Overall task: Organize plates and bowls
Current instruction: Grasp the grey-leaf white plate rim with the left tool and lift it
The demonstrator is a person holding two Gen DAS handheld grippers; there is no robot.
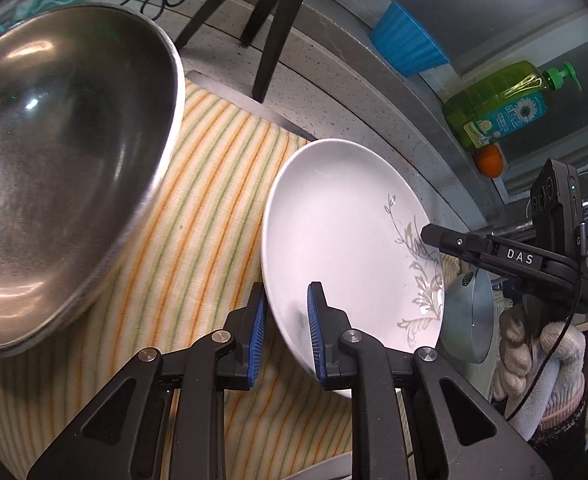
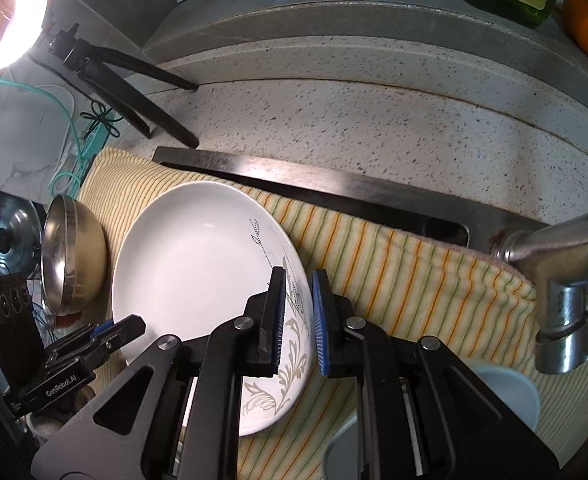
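Observation:
A white plate (image 1: pixel 333 240) with a grey leaf pattern is held tilted above a striped cloth (image 1: pixel 198 208). My left gripper (image 1: pixel 286 332) straddles its near left rim, one blue pad on each side. My right gripper (image 2: pixel 298 312) straddles the opposite, patterned rim of the plate (image 2: pixel 198 264). In the left wrist view the right gripper (image 1: pixel 445 240) comes in from the right at the plate's edge. A steel bowl (image 1: pixel 66 168) stands tilted on its side at the left; it also shows in the right wrist view (image 2: pixel 74 256).
A speckled stone counter (image 2: pixel 373 120) runs behind the cloth, with a steel sink edge (image 2: pixel 333 196). A tap (image 2: pixel 565 280) stands at the right. A green soap bottle (image 1: pixel 505 104), a blue cup (image 1: pixel 405 40), an orange (image 1: pixel 491 160) and black tripod legs (image 1: pixel 270 28) stand at the back.

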